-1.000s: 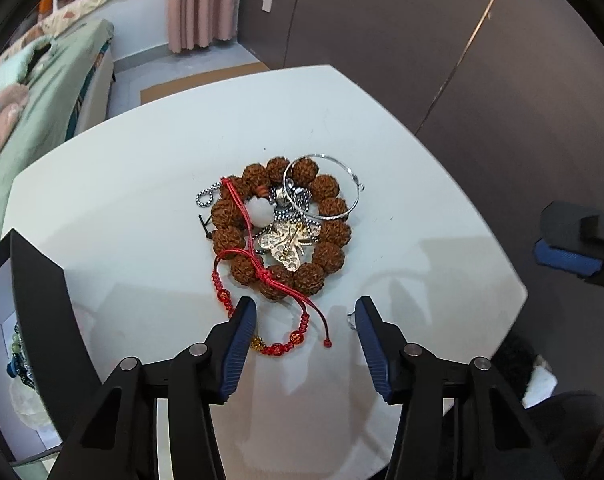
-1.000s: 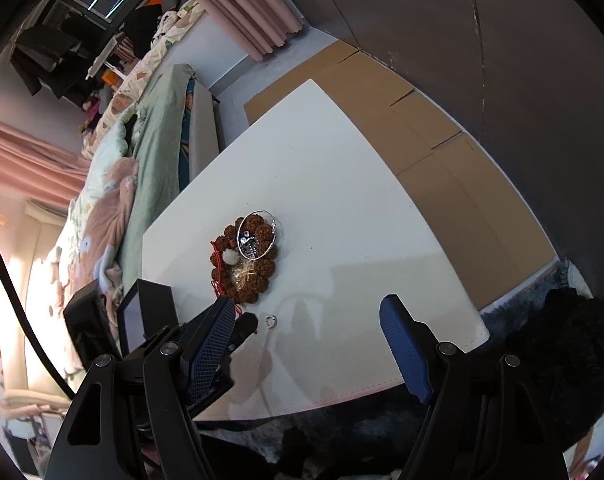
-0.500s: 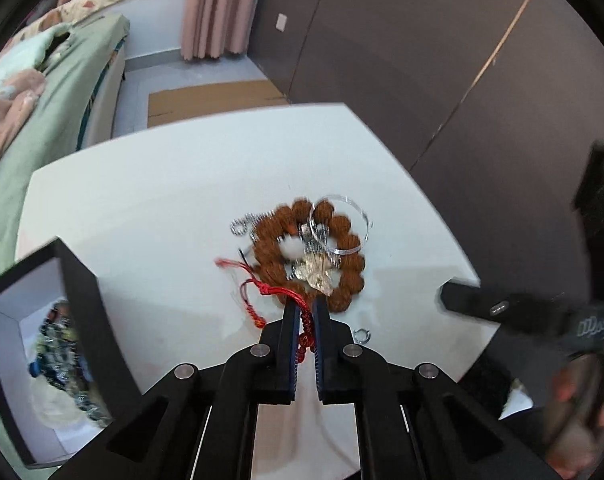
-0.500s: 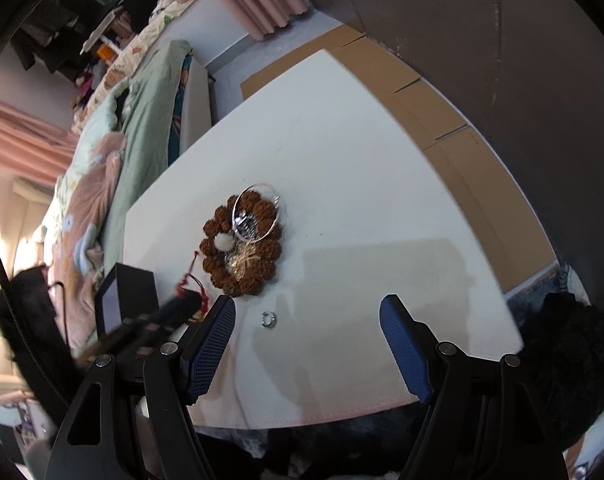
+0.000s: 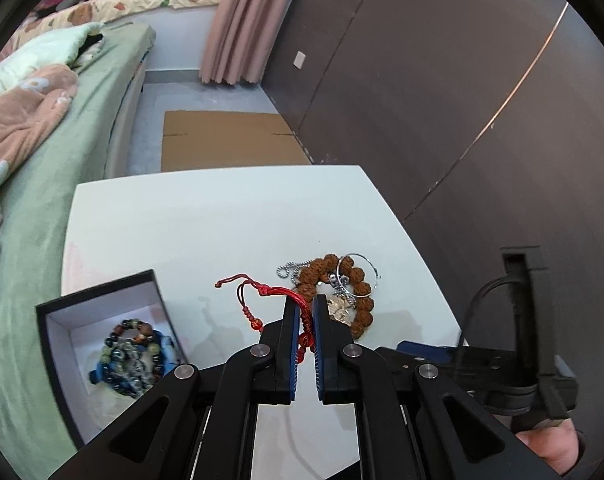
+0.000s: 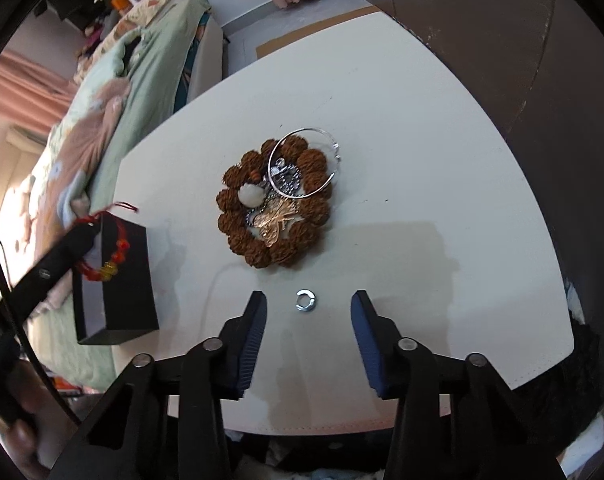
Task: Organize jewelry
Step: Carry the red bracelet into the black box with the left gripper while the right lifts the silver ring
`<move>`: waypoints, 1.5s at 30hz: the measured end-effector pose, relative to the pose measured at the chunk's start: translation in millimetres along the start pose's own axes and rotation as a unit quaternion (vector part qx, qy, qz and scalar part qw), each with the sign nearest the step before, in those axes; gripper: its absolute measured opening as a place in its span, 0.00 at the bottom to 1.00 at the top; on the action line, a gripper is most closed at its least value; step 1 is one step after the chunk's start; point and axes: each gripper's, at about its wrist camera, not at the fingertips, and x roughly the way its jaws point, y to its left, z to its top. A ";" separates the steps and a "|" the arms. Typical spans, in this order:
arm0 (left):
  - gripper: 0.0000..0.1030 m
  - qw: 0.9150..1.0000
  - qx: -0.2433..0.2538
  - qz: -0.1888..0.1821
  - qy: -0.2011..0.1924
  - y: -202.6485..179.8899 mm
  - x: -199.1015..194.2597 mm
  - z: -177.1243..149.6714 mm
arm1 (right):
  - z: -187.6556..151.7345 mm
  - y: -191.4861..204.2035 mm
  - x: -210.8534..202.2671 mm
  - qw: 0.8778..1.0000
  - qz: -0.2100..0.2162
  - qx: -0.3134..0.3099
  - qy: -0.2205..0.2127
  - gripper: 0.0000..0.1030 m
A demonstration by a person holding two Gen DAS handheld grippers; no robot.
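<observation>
My left gripper (image 5: 306, 300) is shut on a red cord bracelet (image 5: 262, 294) and holds it above the white table (image 5: 206, 216); in the right wrist view the bracelet (image 6: 104, 258) hangs over the black jewelry box (image 6: 118, 280). The box (image 5: 102, 344) is open and holds several bead bracelets (image 5: 132, 350). A pile with a brown bead bracelet (image 6: 276, 204), a silver bangle (image 6: 304, 164) and a gold pendant (image 6: 276, 220) lies mid-table. My right gripper (image 6: 308, 304) is open, with a small silver ring (image 6: 307, 301) on the table between its fingers.
A bed with green and pink bedding (image 5: 42, 120) runs along the table's left side. A dark wall (image 5: 442, 80) stands to the right. Cardboard (image 5: 226, 144) lies on the floor beyond the table.
My left gripper closed on the red bracelet, lifted it off the pile and carried it left toward the box. My right gripper came down over the silver ring.
</observation>
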 end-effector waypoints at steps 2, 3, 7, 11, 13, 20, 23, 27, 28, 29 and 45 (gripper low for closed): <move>0.06 1.000 -0.001 0.002 -0.004 3.9 -5.3 0.3 | -0.1 2.6 3.8 1.000 -0.007 -0.004 0.004 0.38; 0.06 1.000 -0.002 0.002 -0.005 5.8 -7.2 0.4 | -0.4 4.3 6.0 1.000 -0.010 -0.006 0.007 0.36; 0.06 1.000 -0.005 0.003 -0.011 12.7 -15.0 1.6 | -2.9 14.2 11.4 0.999 -0.031 -0.023 0.013 0.31; 0.06 1.000 -0.010 0.005 -0.018 21.0 -24.9 1.8 | -6.5 23.2 18.1 0.996 -0.080 -0.044 0.018 0.27; 0.06 1.000 -0.012 0.005 -0.021 24.4 -29.1 1.6 | -8.1 26.8 18.2 0.994 -0.098 -0.055 0.015 0.25; 0.06 0.999 -0.018 0.007 -0.030 33.3 -43.9 -0.2 | -15.2 36.3 17.4 0.987 -0.143 -0.073 0.006 0.13; 0.06 0.999 -0.024 0.013 -0.040 38.7 -52.9 -0.6 | -17.5 37.1 15.6 0.986 -0.149 -0.080 0.004 0.13; 0.06 0.998 -0.034 0.019 -0.045 47.9 -61.6 -1.0 | -18.8 38.6 2.1 0.991 -0.117 -0.063 -0.010 0.13; 0.06 0.998 -0.037 0.021 -0.046 49.9 -62.8 -0.9 | -17.2 40.7 -1.5 0.992 -0.110 -0.062 -0.015 0.13; 0.06 0.998 -0.041 0.025 -0.046 53.1 -64.8 -1.2 | -17.4 42.0 -8.5 0.993 -0.096 -0.061 -0.025 0.13; 0.68 0.990 -0.106 0.076 -0.045 98.7 -75.7 -4.0 | -9.6 91.0 -44.2 0.991 0.051 -0.079 -0.098 0.13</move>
